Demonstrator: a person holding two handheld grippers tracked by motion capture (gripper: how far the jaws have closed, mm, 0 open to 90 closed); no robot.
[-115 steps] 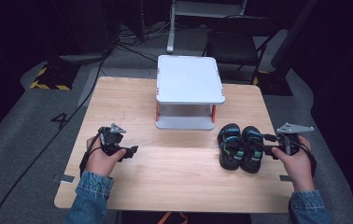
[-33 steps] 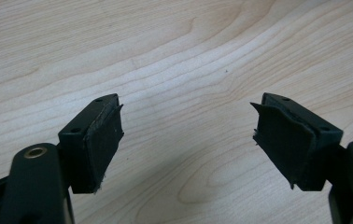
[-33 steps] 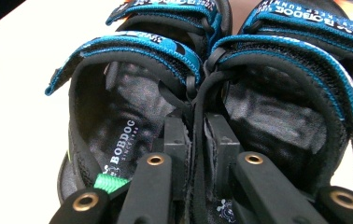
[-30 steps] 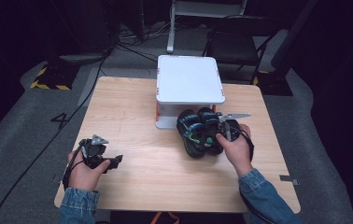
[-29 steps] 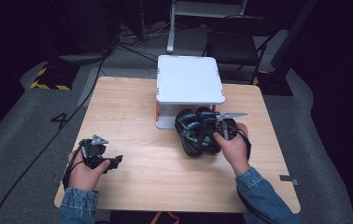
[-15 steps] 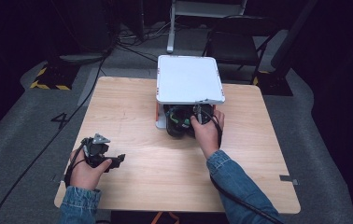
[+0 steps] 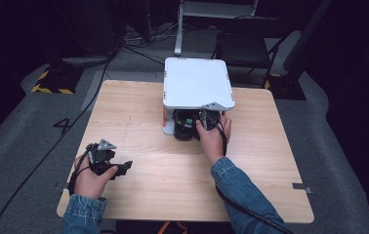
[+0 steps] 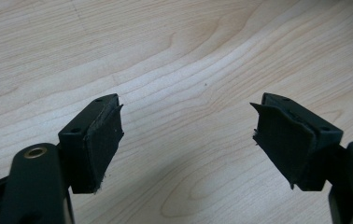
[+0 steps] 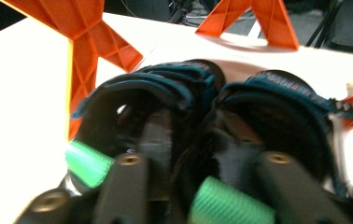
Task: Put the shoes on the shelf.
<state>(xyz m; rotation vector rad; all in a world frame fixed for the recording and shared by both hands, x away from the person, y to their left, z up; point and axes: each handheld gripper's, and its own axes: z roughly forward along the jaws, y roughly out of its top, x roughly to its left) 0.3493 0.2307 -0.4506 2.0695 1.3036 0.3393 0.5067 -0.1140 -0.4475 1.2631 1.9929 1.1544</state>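
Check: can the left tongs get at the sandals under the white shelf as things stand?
Probably not straight away. The left tongs sit open at the near left of the table, with bare wood between. The sandals lie under the white shelf, and the right tongs and hand block the front.

Bright table amid dark surroundings; right gripper view blurred, tabletop glaring white

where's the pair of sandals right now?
High view: the sandals sit tucked under the white shelf at mid-table, with the right gripper at their heels.
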